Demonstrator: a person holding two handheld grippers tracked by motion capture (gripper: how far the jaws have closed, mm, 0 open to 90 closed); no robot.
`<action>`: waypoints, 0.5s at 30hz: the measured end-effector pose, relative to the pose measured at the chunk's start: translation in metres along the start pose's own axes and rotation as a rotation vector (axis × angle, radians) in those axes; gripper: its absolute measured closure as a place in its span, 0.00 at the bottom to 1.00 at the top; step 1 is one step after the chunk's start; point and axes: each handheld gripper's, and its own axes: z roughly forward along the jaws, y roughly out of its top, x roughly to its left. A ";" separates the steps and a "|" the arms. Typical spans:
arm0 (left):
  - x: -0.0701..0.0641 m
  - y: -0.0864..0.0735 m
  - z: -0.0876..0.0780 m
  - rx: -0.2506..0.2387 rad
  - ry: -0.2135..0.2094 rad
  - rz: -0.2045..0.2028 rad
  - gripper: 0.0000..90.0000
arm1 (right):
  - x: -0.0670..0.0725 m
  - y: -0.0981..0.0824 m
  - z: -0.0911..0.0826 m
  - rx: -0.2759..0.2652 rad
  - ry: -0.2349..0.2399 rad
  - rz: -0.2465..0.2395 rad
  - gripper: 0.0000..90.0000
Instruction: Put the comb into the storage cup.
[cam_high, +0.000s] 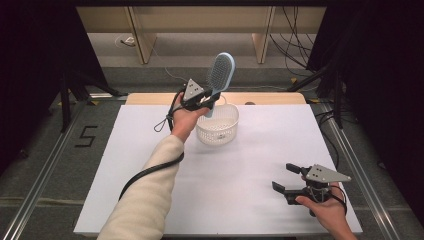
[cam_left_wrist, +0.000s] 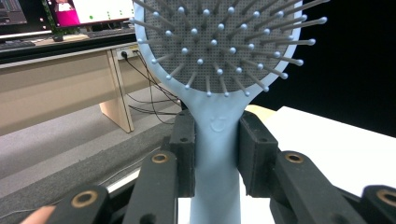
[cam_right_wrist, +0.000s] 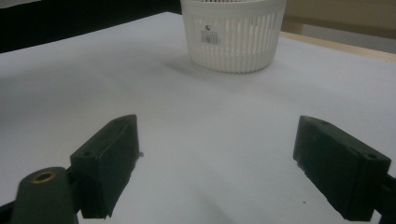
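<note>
High view: pale-blue bristled hairbrush (cam_high: 220, 74) upright in left gripper (cam_high: 204, 101)

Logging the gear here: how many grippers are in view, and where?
2. The left gripper is raised over the basket, clamped on a hairbrush handle. The right gripper sits open, low at the table's near right.

Cream knit sleeve on left arm (cam_high: 145, 200), black grippers w/ brass rivets, grey triangular plates, black cables
</note>
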 end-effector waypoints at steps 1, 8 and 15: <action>0.000 0.000 0.000 0.001 0.001 0.002 0.77 | 0.000 0.000 0.000 0.000 -0.001 0.001 0.17; -0.001 0.000 0.002 0.004 -0.005 0.002 0.77 | 0.000 0.000 0.000 0.001 0.001 0.002 0.17; -0.002 -0.002 0.003 0.009 -0.006 0.000 0.77 | 0.000 0.000 0.000 0.000 0.000 0.001 0.17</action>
